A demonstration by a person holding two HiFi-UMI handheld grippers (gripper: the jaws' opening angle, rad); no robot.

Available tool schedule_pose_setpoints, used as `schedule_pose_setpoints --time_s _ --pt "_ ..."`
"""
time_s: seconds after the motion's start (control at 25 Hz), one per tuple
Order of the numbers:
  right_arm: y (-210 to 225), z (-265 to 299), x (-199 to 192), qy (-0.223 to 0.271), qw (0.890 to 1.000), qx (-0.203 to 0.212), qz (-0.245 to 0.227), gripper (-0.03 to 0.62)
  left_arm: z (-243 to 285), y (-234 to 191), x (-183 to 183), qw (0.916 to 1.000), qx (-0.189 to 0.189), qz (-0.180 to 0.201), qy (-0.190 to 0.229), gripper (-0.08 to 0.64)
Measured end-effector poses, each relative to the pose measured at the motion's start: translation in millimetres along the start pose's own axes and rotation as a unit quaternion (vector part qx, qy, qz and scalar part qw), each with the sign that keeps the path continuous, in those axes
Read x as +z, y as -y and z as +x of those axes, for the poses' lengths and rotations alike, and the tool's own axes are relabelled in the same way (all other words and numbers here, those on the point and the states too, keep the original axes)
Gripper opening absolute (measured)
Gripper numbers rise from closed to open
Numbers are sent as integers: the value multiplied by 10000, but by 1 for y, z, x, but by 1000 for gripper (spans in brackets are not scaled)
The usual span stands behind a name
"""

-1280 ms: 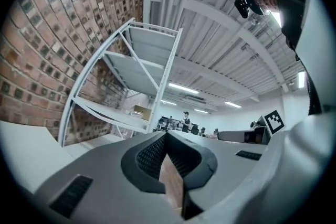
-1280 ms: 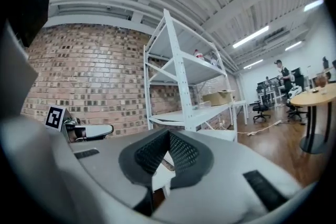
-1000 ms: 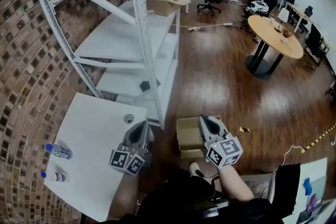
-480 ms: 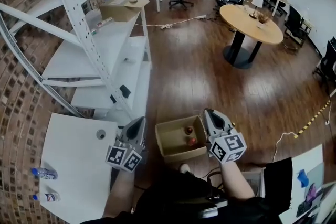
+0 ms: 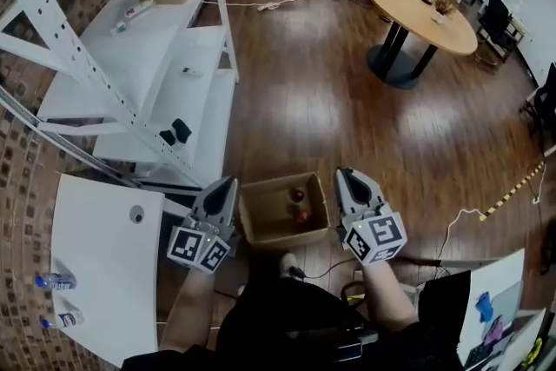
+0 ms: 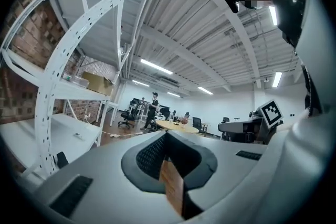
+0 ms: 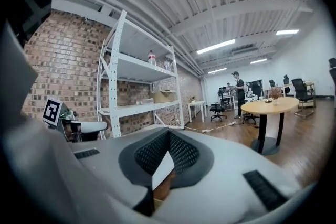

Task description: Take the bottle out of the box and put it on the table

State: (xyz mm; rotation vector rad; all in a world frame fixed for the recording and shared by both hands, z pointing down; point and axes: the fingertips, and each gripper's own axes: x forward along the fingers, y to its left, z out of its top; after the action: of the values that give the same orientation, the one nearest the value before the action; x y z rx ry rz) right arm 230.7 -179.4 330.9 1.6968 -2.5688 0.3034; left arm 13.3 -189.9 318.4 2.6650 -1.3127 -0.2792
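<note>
Flanking the cardboard box (image 5: pixel 265 226), the left hand-held gripper (image 5: pixel 226 184) and right hand-held gripper (image 5: pixel 342 175) are clenched, empty; red-capped bottles (image 5: pixel 301 215) sit inside, labels too small to read.

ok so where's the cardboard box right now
In the head view the cardboard box sits on the wooden floor at bottom centre, between the left gripper and the right gripper, just right of the white table.
</note>
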Motion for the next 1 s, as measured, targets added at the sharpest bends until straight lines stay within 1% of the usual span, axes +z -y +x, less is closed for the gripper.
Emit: schedule_pose_setpoints --time_s 0.12,0.24,0.4,0.52,0.64,0.76,1.0 --pt "11 9 -23 -209 9997 -22 114 3 8 -6 -23 9997 58 -107 -222 0" --pt "10 16 -50 -474 9985 -61 282 3 6 -14 -47 9982 93 -259 -537 0" --pt "10 27 -91 -772 9956 -149 501 3 9 -28 -80 9955 73 -332 -881 0" --pt "10 30 -127 -963 9931 -263 618 3 8 -40 -113 9930 35 -436 -1101 0" --pt "15 26 -163 -1111 9893 -489 809 3 8 -43 -149 9895 -145 -520 -1339 0" --pt "16 19 -192 -1215 9852 -698 993 3 9 -41 -183 9853 -404 -505 -1583 0" --pt "27 26 -239 -1133 9863 -769 919 3 24 -34 -244 9816 -911 -331 -1648 0"
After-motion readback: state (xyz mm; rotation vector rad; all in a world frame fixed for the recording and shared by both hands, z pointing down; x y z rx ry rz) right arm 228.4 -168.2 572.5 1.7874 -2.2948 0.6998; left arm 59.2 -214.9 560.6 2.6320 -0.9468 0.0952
